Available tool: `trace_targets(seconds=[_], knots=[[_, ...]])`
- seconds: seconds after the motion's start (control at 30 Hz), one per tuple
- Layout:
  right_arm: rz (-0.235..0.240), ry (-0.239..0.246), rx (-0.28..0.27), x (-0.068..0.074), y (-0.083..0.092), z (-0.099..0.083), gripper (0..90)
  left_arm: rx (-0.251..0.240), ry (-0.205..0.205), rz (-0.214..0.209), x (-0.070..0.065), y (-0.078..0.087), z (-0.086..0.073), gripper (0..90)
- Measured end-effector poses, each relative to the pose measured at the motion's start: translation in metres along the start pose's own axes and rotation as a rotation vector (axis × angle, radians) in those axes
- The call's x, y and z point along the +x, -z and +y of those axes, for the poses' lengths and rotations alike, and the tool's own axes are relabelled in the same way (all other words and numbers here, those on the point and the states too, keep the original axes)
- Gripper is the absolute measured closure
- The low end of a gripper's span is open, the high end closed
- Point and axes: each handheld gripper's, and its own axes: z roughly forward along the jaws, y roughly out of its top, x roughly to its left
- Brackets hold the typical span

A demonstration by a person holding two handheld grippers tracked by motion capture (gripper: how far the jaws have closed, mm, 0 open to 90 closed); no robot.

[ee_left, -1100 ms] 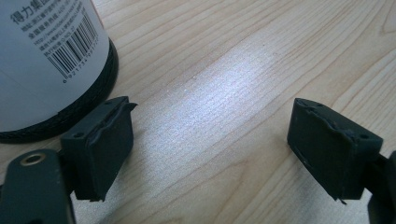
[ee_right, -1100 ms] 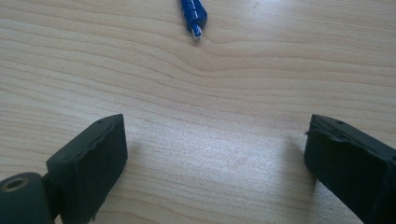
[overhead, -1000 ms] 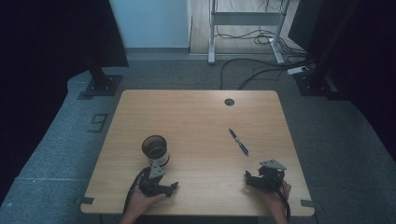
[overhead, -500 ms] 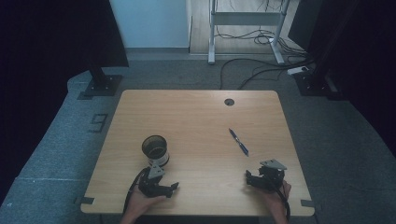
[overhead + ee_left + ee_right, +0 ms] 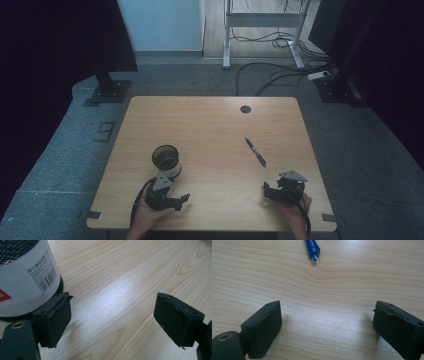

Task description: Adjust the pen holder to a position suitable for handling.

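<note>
We count one mesh cup [image 5: 166,159] upright, just beyond our left gripper [image 5: 172,196], and one pen [image 5: 255,151] beyond our right gripper [image 5: 274,189] — its axis diagonal, tip toward us; both grippers gape empty.

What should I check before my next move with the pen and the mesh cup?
1. Left gripper jaws open, nothing between them: ok.
2. Right gripper jaws open, nothing between them: ok.
3. Mesh cup upright, mouth up: ok.
4. Pen flat on the table, apart from the cup: ok.
5. Pen between the right jaws: not ok, it lies ahead of them.
6. Cup empty inside: cannot tell.
</note>
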Motion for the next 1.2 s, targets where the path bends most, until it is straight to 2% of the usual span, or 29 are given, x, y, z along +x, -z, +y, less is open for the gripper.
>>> trace_targets(seconds=[0.47, 0.63, 0.93, 1.2], knots=[[-0.002, -0.002, -0.001, 0.0, 0.0, 0.0, 8.4, -0.071, 0.005, 0.013, 0.006, 0.027, 0.008, 14.8], [-0.003, -0.003, -0.002, 0.0, 0.0, 0.0, 8.7, -0.111, 0.027, 0.023, 0.012, 0.04, 0.01, 14.8], [-0.003, -0.005, -0.002, 0.0, 0.0, 0.0, 9.0, -0.138, 0.043, 0.043, 0.02, 0.053, 0.011, 14.8], [-0.004, -0.005, -0.003, 0.0, 0.0, 0.0, 9.3, -0.18, 0.075, 0.08, 0.031, 0.068, 0.009, 14.7]])
